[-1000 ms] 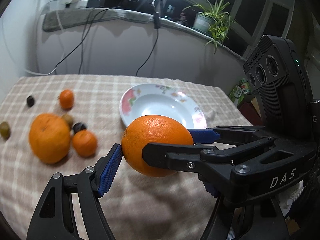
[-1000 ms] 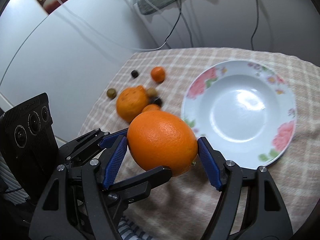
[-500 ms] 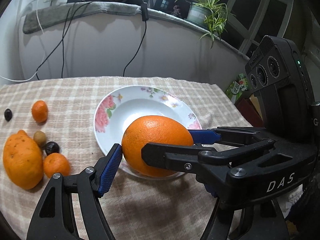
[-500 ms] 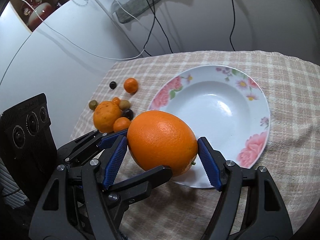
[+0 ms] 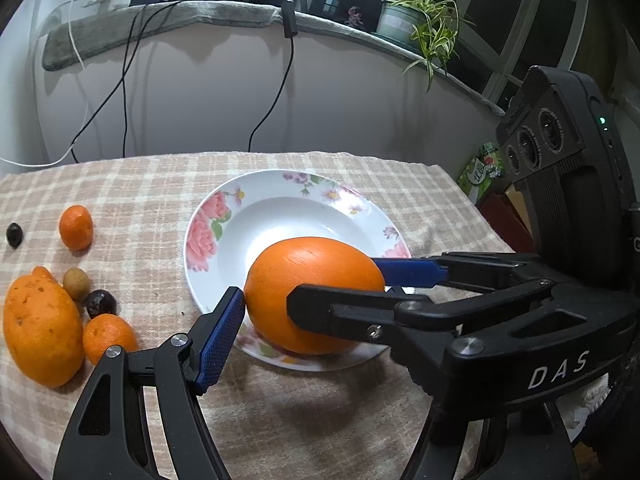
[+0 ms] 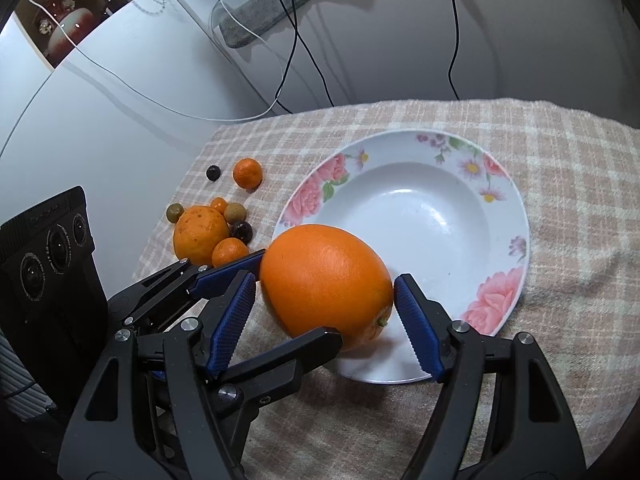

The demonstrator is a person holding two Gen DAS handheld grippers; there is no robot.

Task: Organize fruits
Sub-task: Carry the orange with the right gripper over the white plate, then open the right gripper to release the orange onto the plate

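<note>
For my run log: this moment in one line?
orange: between left claw and right claw, over plate rim | other fruit: on cloth

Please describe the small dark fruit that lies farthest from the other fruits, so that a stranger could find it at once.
Start at the flowered plate on the checked cloth and look to the fruit group on its left in the right wrist view. At the far end of the group, next to a lone small mandarin, lies the dark fruit. The other dark fruit touches the pile; this one lies apart.
</note>
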